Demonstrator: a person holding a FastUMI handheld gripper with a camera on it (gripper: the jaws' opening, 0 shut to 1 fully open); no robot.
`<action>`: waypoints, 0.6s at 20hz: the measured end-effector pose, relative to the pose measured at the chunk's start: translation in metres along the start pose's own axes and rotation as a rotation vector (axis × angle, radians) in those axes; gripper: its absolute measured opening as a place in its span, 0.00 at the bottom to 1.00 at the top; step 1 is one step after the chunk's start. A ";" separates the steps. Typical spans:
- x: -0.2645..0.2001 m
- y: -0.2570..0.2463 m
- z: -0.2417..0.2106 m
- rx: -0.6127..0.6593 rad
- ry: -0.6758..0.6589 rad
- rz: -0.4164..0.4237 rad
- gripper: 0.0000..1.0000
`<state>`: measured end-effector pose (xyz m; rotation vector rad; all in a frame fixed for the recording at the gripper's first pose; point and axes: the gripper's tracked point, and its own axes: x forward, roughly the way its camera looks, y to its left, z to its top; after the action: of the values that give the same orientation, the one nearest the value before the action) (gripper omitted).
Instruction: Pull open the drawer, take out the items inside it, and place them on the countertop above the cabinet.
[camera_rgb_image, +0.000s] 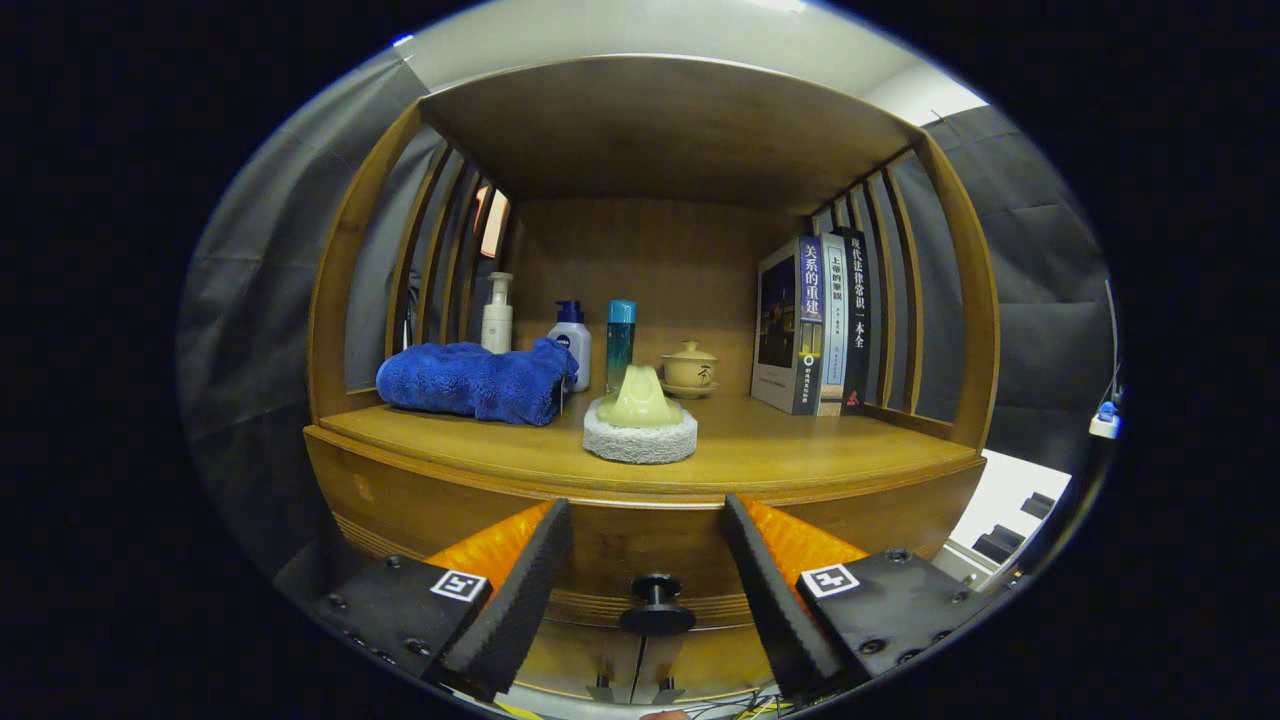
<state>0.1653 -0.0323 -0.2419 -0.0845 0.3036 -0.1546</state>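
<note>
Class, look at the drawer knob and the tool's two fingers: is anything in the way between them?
Nothing visible. The tool is open, and the dark drawer knob sits in the gap between its fingers, untouched. The blue towel and sponge lie on the countertop above.

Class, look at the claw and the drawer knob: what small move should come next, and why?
Probably ease forward and close on the knob: the claw is open, its fingers either side of the knob without touching it, and the drawer looks shut.

Cabinet: honey-brown wood. Drawer knob: black. Towel: deep blue. Scrubbing pad: grey, pale-yellow handle. Pump bottle: cream. Lidded teacup: tan. Slim bottle: teal.
</note>
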 end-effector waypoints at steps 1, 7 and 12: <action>0.000 0.000 0.000 0.001 -0.001 0.000 0.98; -0.009 -0.002 -0.003 0.006 0.016 0.013 0.99; -0.051 -0.006 0.035 0.041 -0.048 0.030 0.99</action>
<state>0.1271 -0.0273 -0.1928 -0.0435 0.2540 -0.1289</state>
